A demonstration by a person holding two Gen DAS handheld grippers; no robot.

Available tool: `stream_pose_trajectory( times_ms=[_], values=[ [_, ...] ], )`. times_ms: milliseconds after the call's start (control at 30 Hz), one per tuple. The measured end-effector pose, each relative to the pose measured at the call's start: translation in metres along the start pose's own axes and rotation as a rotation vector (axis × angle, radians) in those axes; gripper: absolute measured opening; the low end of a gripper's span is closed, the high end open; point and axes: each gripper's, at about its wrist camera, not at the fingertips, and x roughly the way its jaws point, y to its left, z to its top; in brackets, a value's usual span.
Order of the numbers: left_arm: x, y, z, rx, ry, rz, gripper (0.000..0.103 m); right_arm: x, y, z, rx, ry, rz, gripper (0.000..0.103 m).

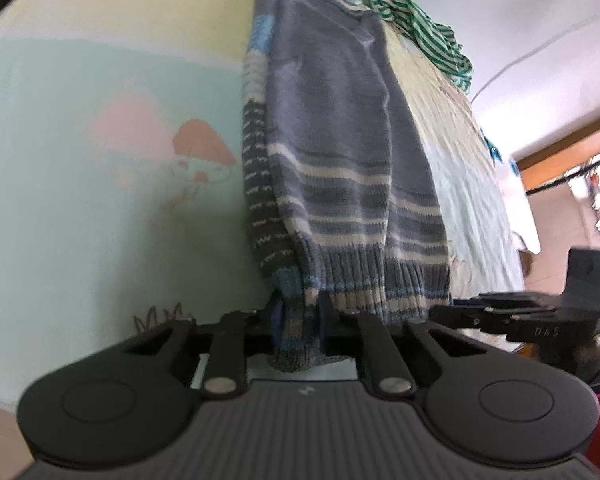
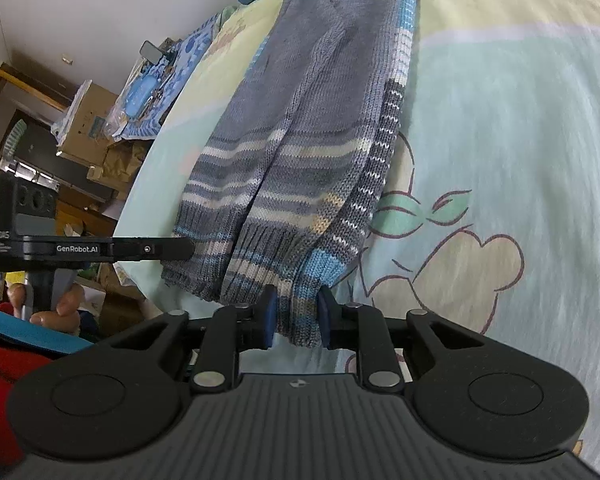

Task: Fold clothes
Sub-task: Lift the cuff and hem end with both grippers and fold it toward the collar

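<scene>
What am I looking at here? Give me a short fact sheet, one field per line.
Setting: a bed sheet with cartoon prints
Main garment: grey striped knit sweater, lying lengthwise, sides folded in
Left gripper: shut on the sweater's ribbed hem
Right gripper: shut on the hem at another spot
Other clothing: green striped garment at the far end
Fold status: bottom hem not yet brought up

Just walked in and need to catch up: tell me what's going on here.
A person holds a claw in each hand and is folding a grey striped sweater laid lengthwise on a bed sheet printed with cartoons. The left claw is shut on the ribbed hem at one corner; the right claw is shut on the hem at the other corner. The sweater's sides are already folded in. A green striped garment lies beyond it.
</scene>
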Motion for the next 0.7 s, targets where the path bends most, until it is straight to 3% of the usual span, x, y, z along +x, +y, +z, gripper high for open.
stream_pose_trajectory(
  times_ms=[367,700],
  values=[
    [-0.02,-0.017,0.013,0.033,-0.036,-0.027,0.008,-0.01,-0.008,0.007,0.095,-0.006,0.076,0.018],
    [-0.047,-0.023,0.048,-0.026,-0.113,-0.091,0.008,-0.033,-0.014,0.037,0.205,-0.106,0.207,0.018]
  ],
)
